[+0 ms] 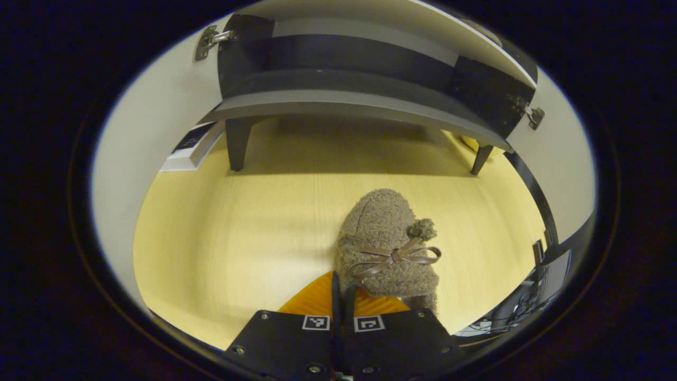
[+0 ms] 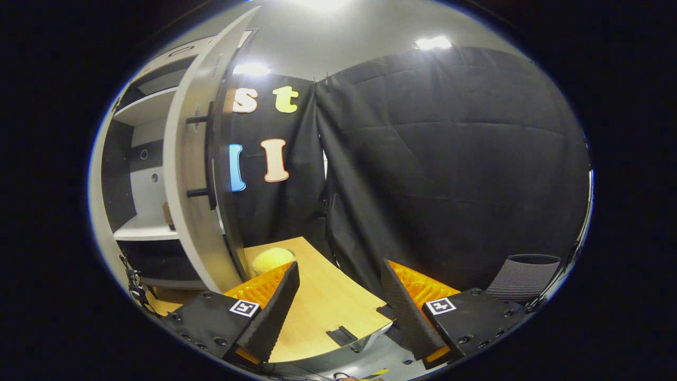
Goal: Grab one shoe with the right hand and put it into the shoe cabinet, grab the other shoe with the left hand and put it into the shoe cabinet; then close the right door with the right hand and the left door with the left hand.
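In the left gripper view I count one shoe [image 1: 389, 246], a fuzzy brown slipper with a thin bow and a single pompom. My left gripper [image 1: 342, 296] has its two fingers drawn tight together on the slipper's near rim, so I read it as clamped on the shoe. The slipper sits over the pale wooden bench [image 1: 222, 233], near its front edge and a little right of the middle; I cannot tell whether it rests on the wood or is lifted clear of it.

Toward the back edge of the bench stands the shoe cabinet [image 1: 344, 100], raised on two dark legs I can see, one at each front corner. Both of its doors stand open: the left door [image 1: 153, 116] swings out along the left side and the right door [image 1: 560, 153] along the right, with one metal hinge visible on each.

In the right gripper view my right gripper [image 2: 341, 296] is spread wide with nothing between its fingers, held over a front corner of the bench. One open cabinet door stands edge-on just beyond it, carrying one bar handle [image 2: 210, 156]. Inside the cabinet I count two pale shelves [image 2: 140, 230]. One yellow ball-like thing [image 2: 271, 259] lies on the bench beside the foot of that door.
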Demonstrator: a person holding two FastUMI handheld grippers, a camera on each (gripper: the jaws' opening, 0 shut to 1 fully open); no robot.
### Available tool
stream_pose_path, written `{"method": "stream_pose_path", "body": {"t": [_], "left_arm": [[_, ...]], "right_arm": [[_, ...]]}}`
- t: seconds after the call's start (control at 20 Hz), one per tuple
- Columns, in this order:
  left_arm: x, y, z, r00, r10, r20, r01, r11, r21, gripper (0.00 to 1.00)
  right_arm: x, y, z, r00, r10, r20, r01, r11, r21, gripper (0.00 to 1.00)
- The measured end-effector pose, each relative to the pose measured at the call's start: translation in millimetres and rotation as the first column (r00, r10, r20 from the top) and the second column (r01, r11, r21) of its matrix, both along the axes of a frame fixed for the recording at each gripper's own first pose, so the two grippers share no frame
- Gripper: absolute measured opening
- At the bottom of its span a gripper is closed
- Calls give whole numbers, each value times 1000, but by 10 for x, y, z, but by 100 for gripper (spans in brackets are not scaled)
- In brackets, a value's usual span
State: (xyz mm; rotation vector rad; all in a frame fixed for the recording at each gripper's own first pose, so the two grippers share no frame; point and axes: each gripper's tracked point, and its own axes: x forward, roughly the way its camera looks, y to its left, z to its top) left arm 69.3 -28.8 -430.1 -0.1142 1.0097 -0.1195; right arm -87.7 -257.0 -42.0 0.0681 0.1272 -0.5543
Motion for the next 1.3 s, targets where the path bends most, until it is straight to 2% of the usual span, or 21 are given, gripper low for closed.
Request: {"method": "stream_pose_path", "body": {"t": [0.25,0.45,0.6,0.8,0.95,1.15,1.3], "left_arm": [[5,64,145,998,27,56,-29,999,19,2],[-19,67,33,987,79,136,-75,997,-35,1],[-13,76,63,976,98,195,-96,995,-24,2],[-27,105,140,945,137,296,-134,991,-30,2],[-38,124,147,912,159,379,-151,987,-52,0],[78,134,122,868,153,472,-150,988,-44,1],[153,237,146,840,122,529,-150,989,9,1]], "right_arm": [[330,-361,71,999,24,40,-25,1000,16,98],[660,-515,146,996,51,71,-53,998,31,98],[862,-589,209,994,71,87,-73,997,18,98],[1033,-566,250,990,99,102,-102,995,19,98],[1105,-561,257,988,105,111,-108,994,20,98],[1123,-560,257,987,106,119,-110,993,33,98],[1086,-598,288,988,93,126,-97,995,27,98]]}}
